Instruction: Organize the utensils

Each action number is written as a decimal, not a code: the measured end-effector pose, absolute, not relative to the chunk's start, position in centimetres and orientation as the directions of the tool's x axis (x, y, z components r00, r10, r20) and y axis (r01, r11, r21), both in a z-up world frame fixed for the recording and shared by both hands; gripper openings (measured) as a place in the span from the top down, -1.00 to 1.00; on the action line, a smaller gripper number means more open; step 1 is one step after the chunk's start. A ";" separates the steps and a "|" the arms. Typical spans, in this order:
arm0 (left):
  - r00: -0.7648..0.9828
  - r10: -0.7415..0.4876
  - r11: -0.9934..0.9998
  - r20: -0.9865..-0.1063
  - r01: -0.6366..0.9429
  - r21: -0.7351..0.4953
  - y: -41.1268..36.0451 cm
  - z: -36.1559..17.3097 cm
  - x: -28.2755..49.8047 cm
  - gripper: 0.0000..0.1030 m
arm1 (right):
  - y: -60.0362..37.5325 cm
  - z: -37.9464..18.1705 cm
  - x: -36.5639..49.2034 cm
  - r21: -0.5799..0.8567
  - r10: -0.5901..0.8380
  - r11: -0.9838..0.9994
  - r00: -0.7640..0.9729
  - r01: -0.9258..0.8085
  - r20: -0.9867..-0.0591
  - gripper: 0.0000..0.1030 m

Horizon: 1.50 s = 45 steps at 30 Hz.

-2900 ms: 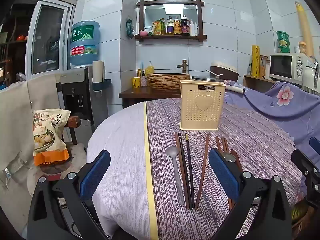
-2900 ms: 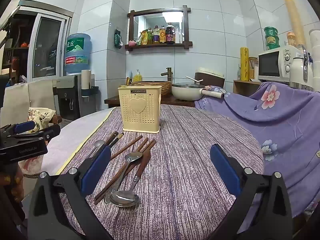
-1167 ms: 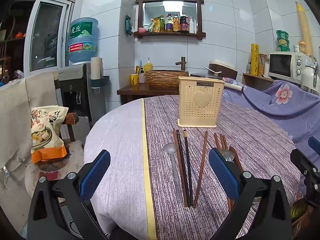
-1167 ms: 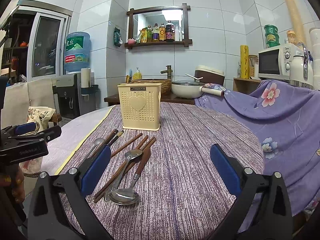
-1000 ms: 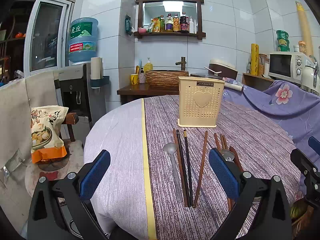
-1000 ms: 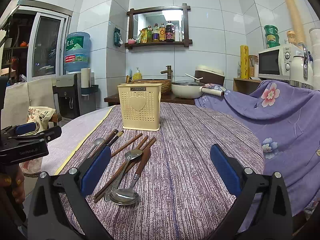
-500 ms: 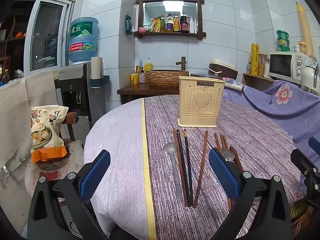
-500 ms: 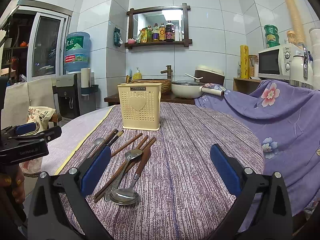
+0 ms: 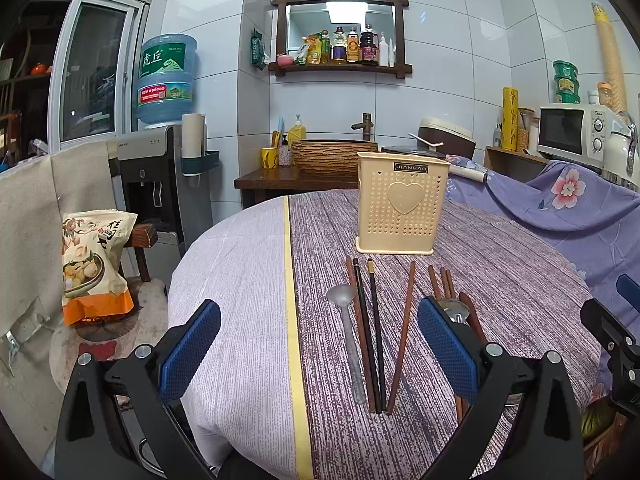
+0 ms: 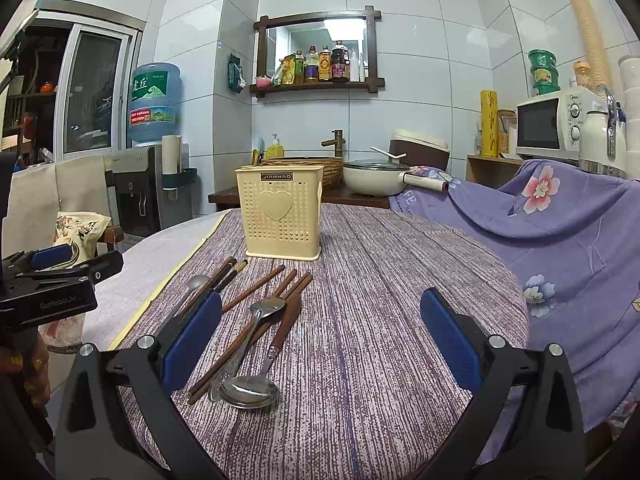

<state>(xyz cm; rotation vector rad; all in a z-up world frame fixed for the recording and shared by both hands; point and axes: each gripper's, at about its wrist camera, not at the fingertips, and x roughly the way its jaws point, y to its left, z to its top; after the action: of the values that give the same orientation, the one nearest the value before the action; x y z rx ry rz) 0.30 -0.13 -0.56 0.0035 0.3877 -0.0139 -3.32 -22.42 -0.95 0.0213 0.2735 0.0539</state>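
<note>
Here we hold both tongs above the near edge of the tabletop, w/ nothing gripped yet. The left tongs are spread wide, empty, and so are the right tongs; both point toward the cream utensil holder, which stands upright at the far side of the striped cloth. The utensils lie in front of it, approx. in a row, handles toward us, probably so that the tongs can take each one by its near end. From the left view we see a grey spoon at the left, then dark chopsticks just beside it, then a brown chopstick set a little apart and slightly tilted. More brown chopsticks and two metal spoons are further right: one spoon lies across them, and the spoon with wooden handle has its bowl nearest to us. We judge the task is not started, b/c no utensil stands in the holder as far as we can see. The next move probably needs one thin piece separated from its neighbours, which touch each other, so a pinch may catch two.
</note>
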 end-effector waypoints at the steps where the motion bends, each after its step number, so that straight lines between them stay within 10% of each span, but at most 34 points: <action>1: 0.926 -0.013 1.000 -0.378 0.014 0.000 -0.1 -0.5 0.3 -0.88 | -22.4 -1.0 -3.3 0.028 0.056 0.998 0.961 -0.050 -0.269 -0.90; 13: 0.915 -0.012 1.000 -0.403 0.015 0.003 0.5 -1.5 0.8 -0.88 | -22.7 -1.0 -2.9 0.018 0.045 0.999 0.958 -0.041 -0.285 -0.90; 24: 0.838 -0.031 0.999 -0.545 0.042 0.009 2.4 -2.5 5.5 -0.88 | -24.2 -1.8 3.5 0.073 0.123 0.992 0.848 -0.100 -0.516 -0.90; 45: 0.671 -0.087 0.993 -0.737 0.121 -0.008 1.2 -4.9 14.1 -0.44 | -20.0 -6.3 14.3 0.113 0.171 0.984 0.582 -0.135 -0.795 0.28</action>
<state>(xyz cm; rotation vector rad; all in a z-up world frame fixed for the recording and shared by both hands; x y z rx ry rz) 14.08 1.22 -4.91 0.0428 0.8273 -0.1174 14.34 -19.99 -6.32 0.0415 0.9332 0.1792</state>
